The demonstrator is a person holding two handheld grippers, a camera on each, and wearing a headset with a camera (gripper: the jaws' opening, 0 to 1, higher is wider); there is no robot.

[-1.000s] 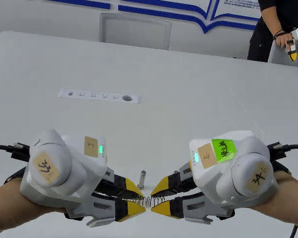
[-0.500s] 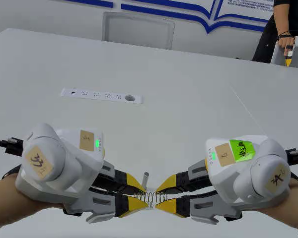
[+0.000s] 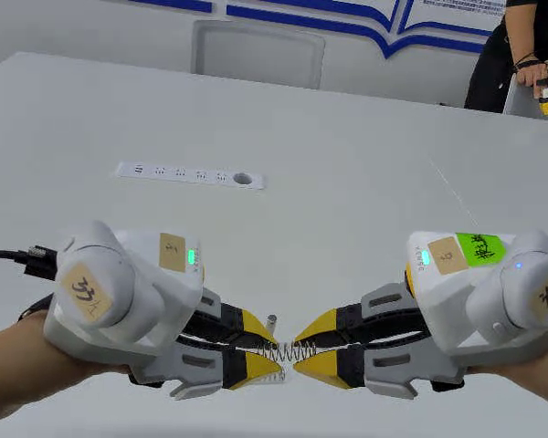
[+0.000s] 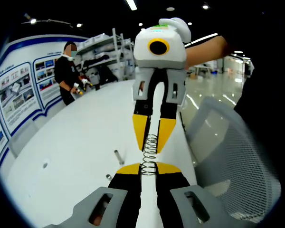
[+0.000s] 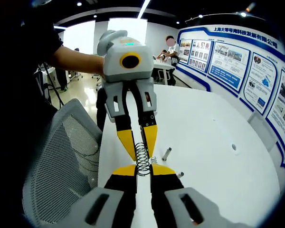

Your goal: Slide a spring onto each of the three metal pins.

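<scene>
Clamping spring (image 3: 287,350) ends: L gripper (image 3: 276,356), R gripper (image 3: 298,352) fingers (image 3: 321,321) closed.

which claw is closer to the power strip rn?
Left, narrowly. The left claw is on the near side of the power strip, roughly in line with its right end; the right claw sits farther right, across the spring both grip.

Gripper views face-to-face across spring (image 4: 149,153)

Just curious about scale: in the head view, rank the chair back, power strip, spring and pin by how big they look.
Largest to smallest: chair back; power strip; spring; pin. The pin is partly hidden, so spring versus pin is unsure.
</scene>
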